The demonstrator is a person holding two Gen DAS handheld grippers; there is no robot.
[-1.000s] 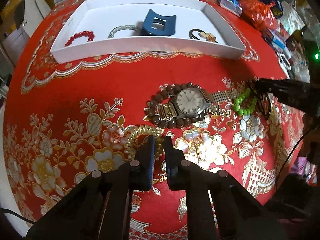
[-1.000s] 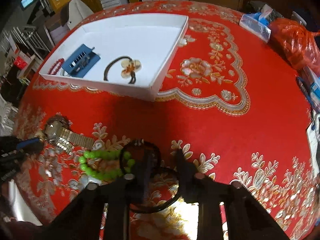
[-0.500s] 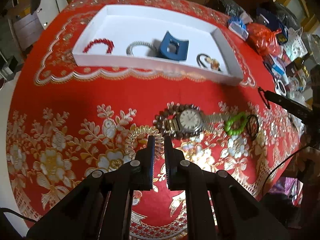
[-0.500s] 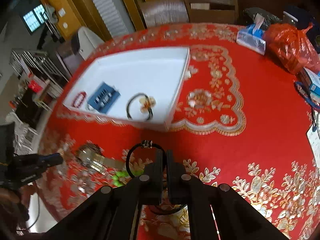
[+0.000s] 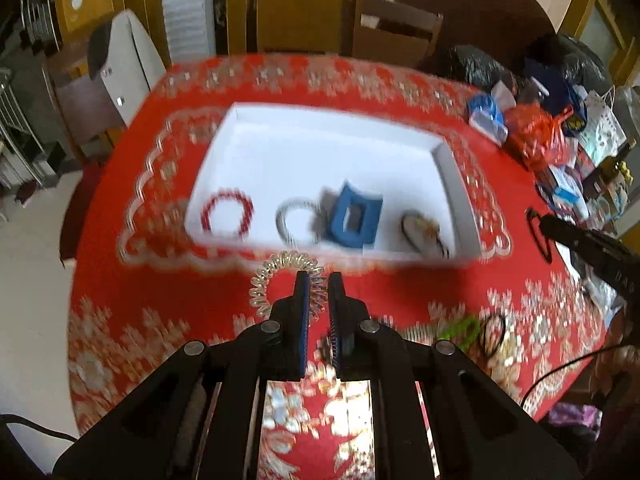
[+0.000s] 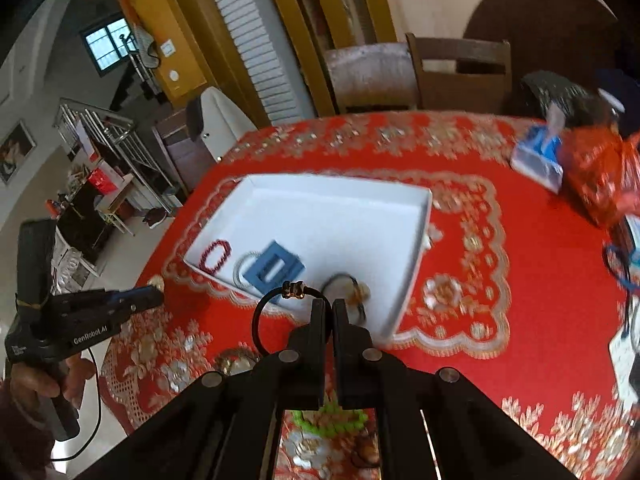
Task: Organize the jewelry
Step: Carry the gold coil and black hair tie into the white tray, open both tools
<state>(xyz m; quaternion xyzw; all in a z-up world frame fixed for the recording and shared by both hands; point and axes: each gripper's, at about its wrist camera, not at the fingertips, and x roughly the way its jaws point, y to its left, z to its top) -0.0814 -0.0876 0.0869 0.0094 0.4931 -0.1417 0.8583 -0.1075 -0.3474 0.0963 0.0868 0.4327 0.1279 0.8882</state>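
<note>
Our left gripper [image 5: 319,280] is clamped on the coil tie [image 5: 280,276], right gripper [image 6: 328,306] on the black tie [image 6: 276,312]; tray [image 6: 416,248] ahead.

One white tray [image 5: 460,208] holding four items; two grippers, each carrying one hair tie; one green bead bracelet [image 6: 332,420] on desk.

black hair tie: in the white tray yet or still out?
Out. The black hair tie hangs pinched in the right hand-held gripper, lifted off the tablecloth short of the white tray.
</note>
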